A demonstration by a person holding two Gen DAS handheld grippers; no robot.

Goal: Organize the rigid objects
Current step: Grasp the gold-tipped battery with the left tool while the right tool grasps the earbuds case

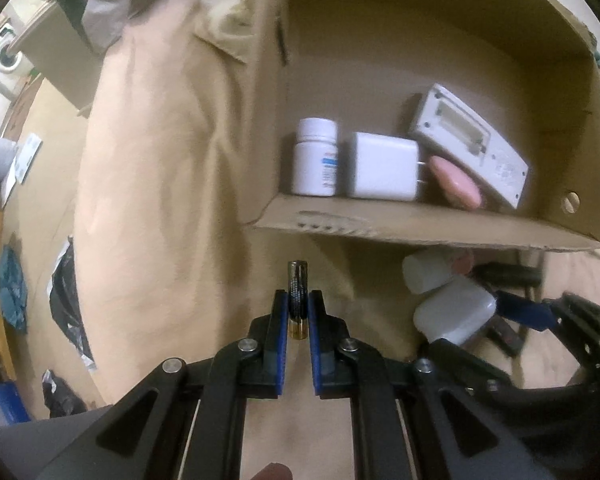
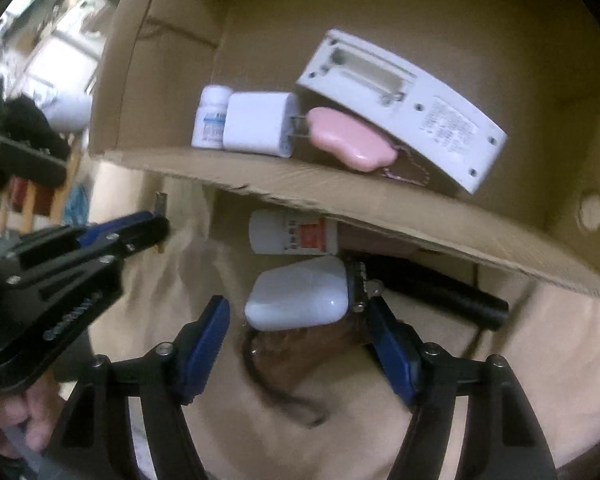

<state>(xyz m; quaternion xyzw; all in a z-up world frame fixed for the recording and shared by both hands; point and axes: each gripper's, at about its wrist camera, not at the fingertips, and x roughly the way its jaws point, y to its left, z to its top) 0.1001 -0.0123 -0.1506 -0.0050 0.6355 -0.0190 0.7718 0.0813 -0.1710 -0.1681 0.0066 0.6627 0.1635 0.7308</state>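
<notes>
My left gripper is shut on a black-and-gold battery, held above the beige cloth in front of the cardboard box. In the box lie a white pill bottle, a white charger, a pink case and a white device. My right gripper is open around a white earbud case lying on the cloth just outside the box. A second white bottle with a red label lies beside it. The left gripper shows at the left of the right wrist view.
A black cylinder and a brown strap lie by the earbud case. The box flap overhangs these items. Beige cloth covers the surface. Clutter and bags lie on the floor at far left.
</notes>
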